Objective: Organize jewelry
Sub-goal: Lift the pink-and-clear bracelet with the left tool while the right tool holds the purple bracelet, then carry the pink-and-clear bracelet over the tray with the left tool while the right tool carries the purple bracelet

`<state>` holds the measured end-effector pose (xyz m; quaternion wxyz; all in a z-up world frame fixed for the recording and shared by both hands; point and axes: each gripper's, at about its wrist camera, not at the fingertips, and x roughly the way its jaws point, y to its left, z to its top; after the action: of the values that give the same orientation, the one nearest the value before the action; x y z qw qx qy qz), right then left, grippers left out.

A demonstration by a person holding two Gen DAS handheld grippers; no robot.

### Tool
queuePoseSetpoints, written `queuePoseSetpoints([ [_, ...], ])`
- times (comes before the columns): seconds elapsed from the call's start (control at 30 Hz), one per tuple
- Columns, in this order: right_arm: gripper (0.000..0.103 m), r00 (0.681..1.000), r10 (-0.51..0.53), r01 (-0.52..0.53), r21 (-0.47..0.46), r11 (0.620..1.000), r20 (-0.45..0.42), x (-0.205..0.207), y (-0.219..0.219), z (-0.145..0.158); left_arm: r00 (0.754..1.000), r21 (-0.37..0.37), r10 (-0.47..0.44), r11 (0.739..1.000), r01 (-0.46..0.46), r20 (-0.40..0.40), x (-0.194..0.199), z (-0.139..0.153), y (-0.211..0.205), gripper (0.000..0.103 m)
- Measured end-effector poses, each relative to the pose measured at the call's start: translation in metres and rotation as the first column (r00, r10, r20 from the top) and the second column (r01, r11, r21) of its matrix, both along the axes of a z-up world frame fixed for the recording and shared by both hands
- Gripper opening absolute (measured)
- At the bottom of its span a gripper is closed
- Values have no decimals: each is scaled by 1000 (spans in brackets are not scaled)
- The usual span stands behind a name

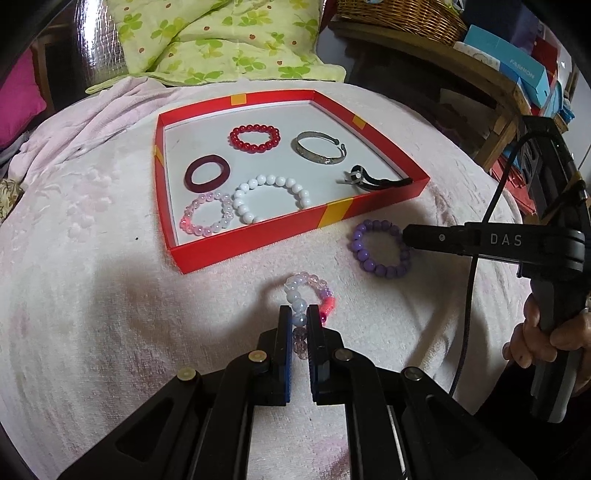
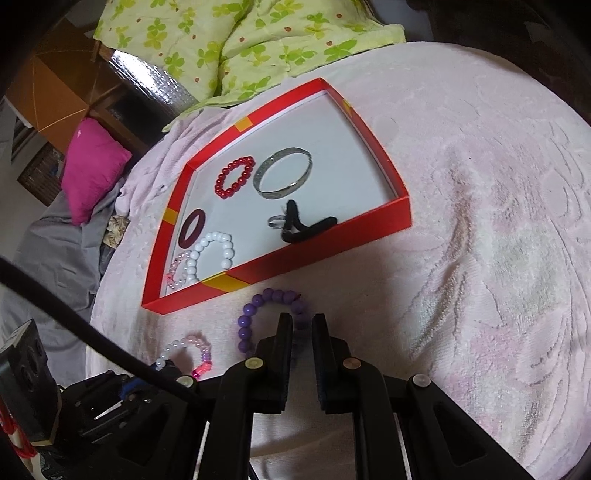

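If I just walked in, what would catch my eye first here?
Probably the bright red tray on the pale pink blanket, holding bracelets such as a white bead bracelet. In front of it, the left gripper pinches a pastel bead bracelet, and the right gripper grips a purple bead bracelet.

— Is this somebody's home?
— Yes, a bedroom: pale pink plush blanket underneath, green clover-print quilt top centre, magenta cushion at left, woven wicker basket upper right.
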<state>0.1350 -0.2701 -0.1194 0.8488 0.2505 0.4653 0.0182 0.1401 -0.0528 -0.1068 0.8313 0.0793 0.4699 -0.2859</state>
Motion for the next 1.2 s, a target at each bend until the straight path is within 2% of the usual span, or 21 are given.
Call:
queuePoseSetpoints([
  [0.37, 12, 998, 20, -23, 44, 999, 62, -3, 2, 11, 998, -60, 3, 998, 0, 55, -3, 18, 9, 8],
  [0.53, 15, 999, -5, 4, 38, 999, 36, -1, 0, 8, 999, -44, 13, 999, -11, 46, -2, 15, 11, 8],
  [0.57, 16, 1000, -6, 5, 28, 1000, 23, 0, 0, 7, 999, -40, 14, 999, -12, 45, -2, 14, 11, 8],
  [0.63, 31, 1000, -6, 6, 13, 1000, 7, 2, 2, 5, 999, -39, 14, 999, -12, 46, -2, 14, 12, 8],
  [0.7, 40, 1000, -5, 5, -26, 1000, 3, 4, 6, 3, 999, -40, 14, 999, -12, 45, -2, 14, 13, 8],
  [0.87, 42, 1000, 26, -26, -129, 991, 3, 8, 18, 0, 999, -33, 23, 999, -22, 39, -2, 12, 15, 8],
  [0.9, 42, 999, 42, -42, -177, 983, -3, 10, 24, -1, 999, -30, 25, 999, -24, 38, -1, 12, 15, 8],
  [0.97, 39, 997, 73, -71, -256, 964, -4, 11, 34, -1, 999, -27, 26, 999, -25, 42, -2, 12, 16, 8],
  [1.03, 21, 994, 104, -103, -369, 924, -15, 11, 46, -1, 999, -29, 26, 999, -25, 41, -2, 12, 16, 8],
  [1.07, 18, 993, 115, -112, -404, 908, -17, 11, 50, -2, 999, -29, 26, 999, -25, 41, -2, 12, 16, 8],
  [1.13, 11, 993, 119, -113, -401, 909, -9, 9, 47, 0, 999, -30, 26, 999, -24, 42, -3, 13, 15, 8],
  [1.2, 11, 994, 112, -103, -365, 925, 2, 8, 40, 2, 999, -35, 28, 999, -26, 41, -2, 13, 15, 8],
])
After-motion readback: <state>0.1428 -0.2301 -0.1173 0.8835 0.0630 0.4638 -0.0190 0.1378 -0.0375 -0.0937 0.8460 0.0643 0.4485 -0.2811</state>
